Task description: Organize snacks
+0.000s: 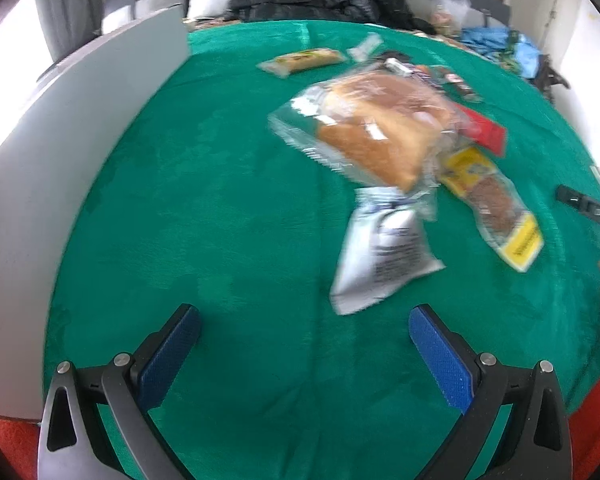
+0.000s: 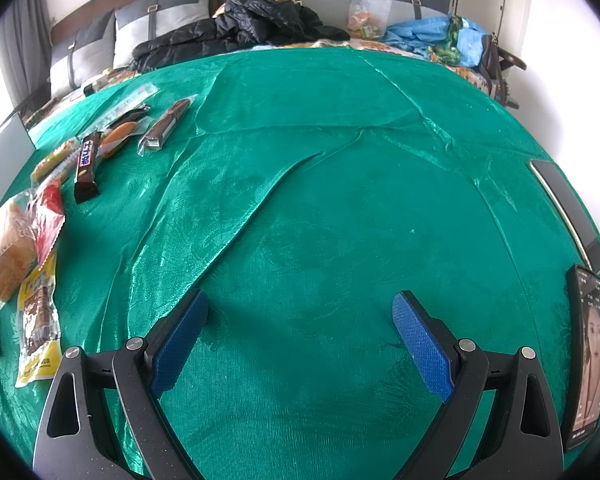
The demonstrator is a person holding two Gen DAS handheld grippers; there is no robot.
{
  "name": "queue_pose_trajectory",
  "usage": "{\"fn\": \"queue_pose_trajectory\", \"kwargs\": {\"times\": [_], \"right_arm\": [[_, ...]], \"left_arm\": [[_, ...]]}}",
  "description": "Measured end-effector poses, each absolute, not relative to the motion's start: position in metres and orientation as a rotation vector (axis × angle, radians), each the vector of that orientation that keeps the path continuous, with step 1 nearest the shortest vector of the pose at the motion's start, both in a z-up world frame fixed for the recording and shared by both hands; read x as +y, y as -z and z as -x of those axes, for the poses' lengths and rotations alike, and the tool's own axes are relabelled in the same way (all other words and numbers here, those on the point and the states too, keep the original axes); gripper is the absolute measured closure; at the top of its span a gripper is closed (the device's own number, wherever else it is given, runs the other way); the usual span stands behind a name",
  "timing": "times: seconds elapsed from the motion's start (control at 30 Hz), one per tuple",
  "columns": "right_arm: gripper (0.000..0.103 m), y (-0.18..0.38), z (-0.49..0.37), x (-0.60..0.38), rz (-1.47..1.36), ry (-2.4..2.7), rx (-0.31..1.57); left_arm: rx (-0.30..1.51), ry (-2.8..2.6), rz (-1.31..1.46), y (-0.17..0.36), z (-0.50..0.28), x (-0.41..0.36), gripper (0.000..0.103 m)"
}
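Snacks lie scattered on a green cloth point(image 1: 228, 208). In the left wrist view a bagged bread loaf point(image 1: 380, 128) lies at centre right, a silver packet point(image 1: 384, 252) in front of it, a yellow wrapped cake point(image 1: 496, 204) and a red packet point(image 1: 484, 128) to its right, and a long bar point(image 1: 304, 60) further back. My left gripper point(image 1: 304, 340) is open and empty, short of the silver packet. My right gripper point(image 2: 300, 332) is open and empty over bare cloth point(image 2: 320, 200). The right wrist view shows the bread point(image 2: 8, 252), yellow cake point(image 2: 40, 320), a dark chocolate bar point(image 2: 87, 166) and a brown bar point(image 2: 168, 122) at left.
A grey box wall point(image 1: 80, 152) stands along the left edge. A lit phone point(image 2: 588, 356) and a dark flat device point(image 2: 568, 208) lie at the right. Black jackets point(image 2: 252, 24), a clear bag point(image 2: 370, 12), blue cloth point(image 2: 432, 36) and pillows sit at the back.
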State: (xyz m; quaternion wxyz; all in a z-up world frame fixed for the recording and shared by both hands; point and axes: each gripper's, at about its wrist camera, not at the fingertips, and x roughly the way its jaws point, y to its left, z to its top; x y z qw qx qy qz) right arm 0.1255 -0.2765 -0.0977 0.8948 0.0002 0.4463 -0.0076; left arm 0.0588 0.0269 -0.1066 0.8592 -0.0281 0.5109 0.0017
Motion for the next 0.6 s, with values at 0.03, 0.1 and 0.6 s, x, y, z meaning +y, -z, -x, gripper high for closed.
{"fn": "queue_pose_trajectory", "kwargs": {"times": [0.03, 0.1, 0.6], "right_arm": [[0.007, 0.098, -0.126, -0.277, 0.000, 0.016, 0.925], [0.007, 0.098, -0.125, -0.276, 0.000, 0.016, 0.926], [0.007, 0.097, -0.126, -0.276, 0.000, 0.016, 0.926]], "left_arm": [[1.064, 0.023, 0.071, 0.103, -0.059, 0.025, 0.000], [1.042, 0.066, 0.084, 0.094, -0.060, 0.020, 0.000], [1.079, 0.158, -0.024, 0.091, -0.096, -0.004, 0.002]]}}
